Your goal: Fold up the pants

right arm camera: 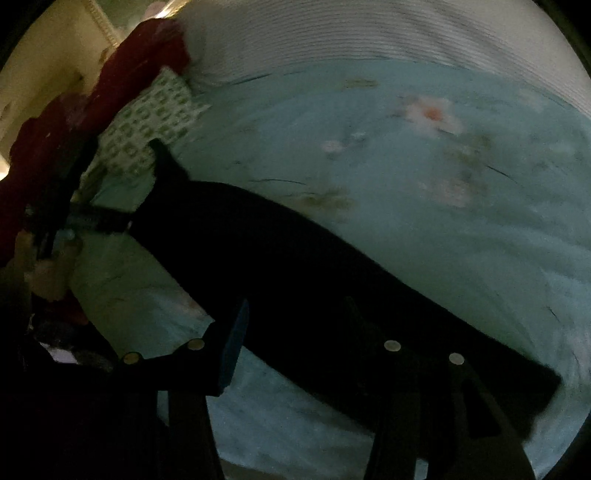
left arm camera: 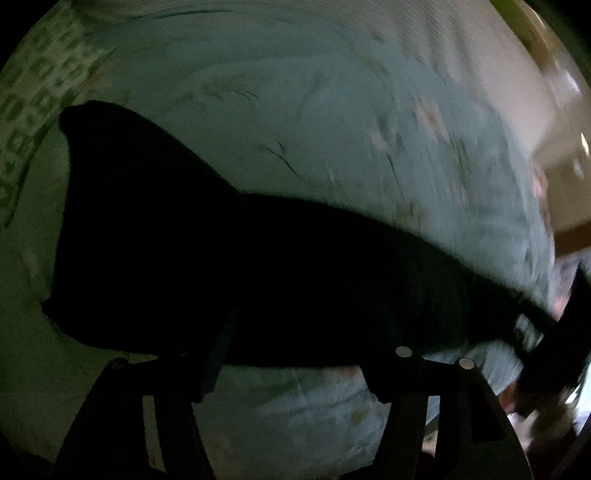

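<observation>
- Pants (left arm camera: 221, 266), black, lie flat in a long band across the pale blue floral bedsheet (left arm camera: 332, 147); we see them folded lengthwise, though the dim, blurred frames hide their seams.
- Behind the sheet, we make out a white ribbed cover (right arm camera: 369, 33), a green-patterned pillow (right arm camera: 147, 122) and a dark red cloth (right arm camera: 140, 62) at the bed's far corner.
- Our left gripper (left arm camera: 295, 373) hangs over the pants' near edge, jaws spread, nothing between them.
- Our right gripper (right arm camera: 299, 354) hovers over the pants too, jaws parted, its blue pad (right arm camera: 232, 350) clear of the fabric.
</observation>
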A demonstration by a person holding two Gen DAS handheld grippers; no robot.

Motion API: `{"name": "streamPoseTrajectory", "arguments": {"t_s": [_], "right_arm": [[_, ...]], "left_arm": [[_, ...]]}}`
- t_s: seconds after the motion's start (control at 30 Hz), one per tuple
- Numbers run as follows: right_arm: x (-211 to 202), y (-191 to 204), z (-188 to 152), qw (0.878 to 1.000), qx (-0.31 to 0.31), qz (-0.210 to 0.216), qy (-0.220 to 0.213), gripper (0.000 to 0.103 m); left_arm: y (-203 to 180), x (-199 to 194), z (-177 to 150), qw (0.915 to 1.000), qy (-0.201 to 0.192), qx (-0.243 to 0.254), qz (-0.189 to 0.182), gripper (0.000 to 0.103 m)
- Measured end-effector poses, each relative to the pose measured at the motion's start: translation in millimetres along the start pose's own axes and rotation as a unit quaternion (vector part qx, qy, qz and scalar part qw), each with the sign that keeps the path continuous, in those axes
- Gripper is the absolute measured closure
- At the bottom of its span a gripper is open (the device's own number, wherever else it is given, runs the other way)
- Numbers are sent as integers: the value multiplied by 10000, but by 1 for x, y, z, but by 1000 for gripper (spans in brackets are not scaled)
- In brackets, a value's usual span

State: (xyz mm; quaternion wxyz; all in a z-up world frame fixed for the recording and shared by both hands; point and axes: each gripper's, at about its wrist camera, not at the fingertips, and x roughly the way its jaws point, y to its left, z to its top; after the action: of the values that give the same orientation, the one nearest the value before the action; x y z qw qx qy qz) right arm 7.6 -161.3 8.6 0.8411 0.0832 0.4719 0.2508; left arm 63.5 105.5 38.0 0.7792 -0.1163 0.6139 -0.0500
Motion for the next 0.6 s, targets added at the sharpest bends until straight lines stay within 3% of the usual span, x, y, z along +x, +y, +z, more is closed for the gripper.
{"name": "streamPoseTrajectory", "arguments": {"t_s": [0.1,0.33,0.6], "right_arm": [[18,20,16,9996,-171,209,22,38],[61,82,49,9944,-852,619,125,32],[114,130,68,9856,-1635,252,355,31]], "left_arm": [[19,-11,21,9988,-109,-443,-167,33],[51,-12,69,9934,-90,-1086,368,32],[81,-5,90,9861,-142,-1554,578,32]]}}
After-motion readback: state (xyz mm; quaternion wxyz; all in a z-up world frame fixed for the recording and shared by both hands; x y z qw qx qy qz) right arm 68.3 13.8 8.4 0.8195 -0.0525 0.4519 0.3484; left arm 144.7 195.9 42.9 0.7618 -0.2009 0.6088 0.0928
